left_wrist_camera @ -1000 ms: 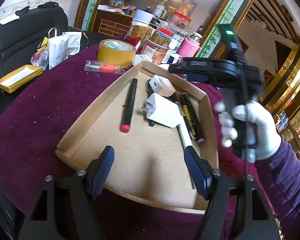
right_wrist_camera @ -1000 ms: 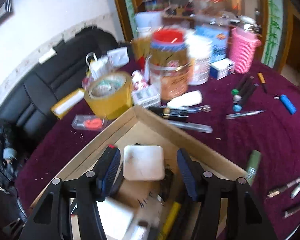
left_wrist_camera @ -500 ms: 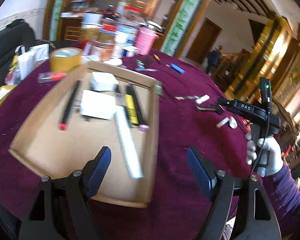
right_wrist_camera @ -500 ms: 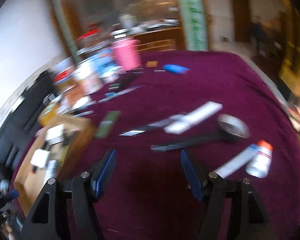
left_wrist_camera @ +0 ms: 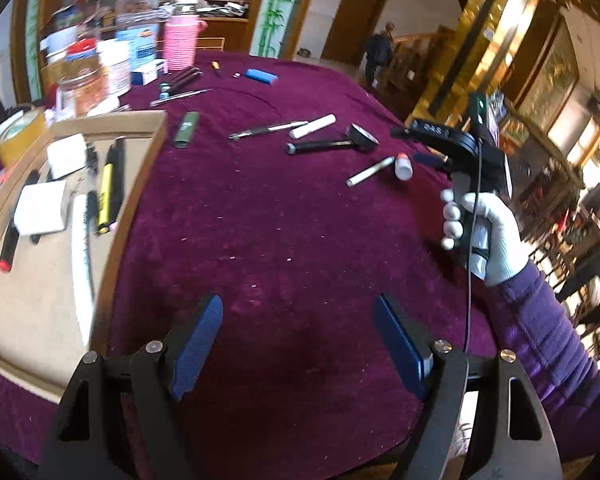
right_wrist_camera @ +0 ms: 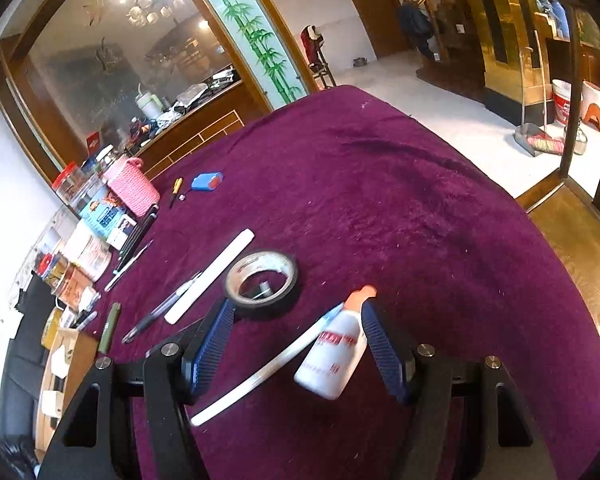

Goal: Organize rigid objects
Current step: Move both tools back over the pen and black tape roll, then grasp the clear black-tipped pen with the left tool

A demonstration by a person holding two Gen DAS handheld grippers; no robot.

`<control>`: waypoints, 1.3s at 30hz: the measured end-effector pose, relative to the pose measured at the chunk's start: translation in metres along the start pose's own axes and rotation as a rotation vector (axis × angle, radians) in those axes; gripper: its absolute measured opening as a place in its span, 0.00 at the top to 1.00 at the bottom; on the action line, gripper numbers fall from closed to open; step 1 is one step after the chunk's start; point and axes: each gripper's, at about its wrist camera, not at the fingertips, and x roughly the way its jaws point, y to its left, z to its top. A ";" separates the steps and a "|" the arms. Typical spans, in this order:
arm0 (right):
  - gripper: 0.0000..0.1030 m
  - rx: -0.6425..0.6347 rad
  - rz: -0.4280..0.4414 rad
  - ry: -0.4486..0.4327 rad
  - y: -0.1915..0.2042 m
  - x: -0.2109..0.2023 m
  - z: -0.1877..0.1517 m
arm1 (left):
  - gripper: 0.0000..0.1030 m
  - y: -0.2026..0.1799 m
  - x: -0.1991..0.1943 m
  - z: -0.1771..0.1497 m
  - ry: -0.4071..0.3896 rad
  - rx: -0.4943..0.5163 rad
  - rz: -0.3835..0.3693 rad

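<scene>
Right hand-held gripper (right_wrist_camera: 296,340) spread around smooth white plastic bottle (right_wrist_camera: 332,356), left hand-held gripper (left_wrist_camera: 298,340) released, plush maroon cloth (left_wrist_camera: 280,220)

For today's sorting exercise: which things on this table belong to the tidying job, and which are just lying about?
Belong to the job:
cardboard tray
small white bottle, between the open right tongs
thin white stick
tape roll
white marker
green lighter

Just lying about:
pink basket
jars
yellow tape roll

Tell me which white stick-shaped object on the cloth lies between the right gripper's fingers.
The thin white stick beside the small white bottle. The thicker white one lies farther off, left of the tape roll.
</scene>
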 end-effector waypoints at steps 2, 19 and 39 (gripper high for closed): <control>0.32 -0.003 -0.011 0.004 -0.005 0.003 -0.004 | 0.24 -0.007 0.009 0.005 0.017 0.019 0.015; 0.32 0.063 0.054 -0.015 -0.023 -0.013 -0.002 | 0.25 0.013 0.126 0.158 0.011 0.159 0.235; 0.32 0.123 0.070 0.082 -0.033 0.010 -0.004 | 0.92 0.005 0.199 0.173 0.123 0.391 0.228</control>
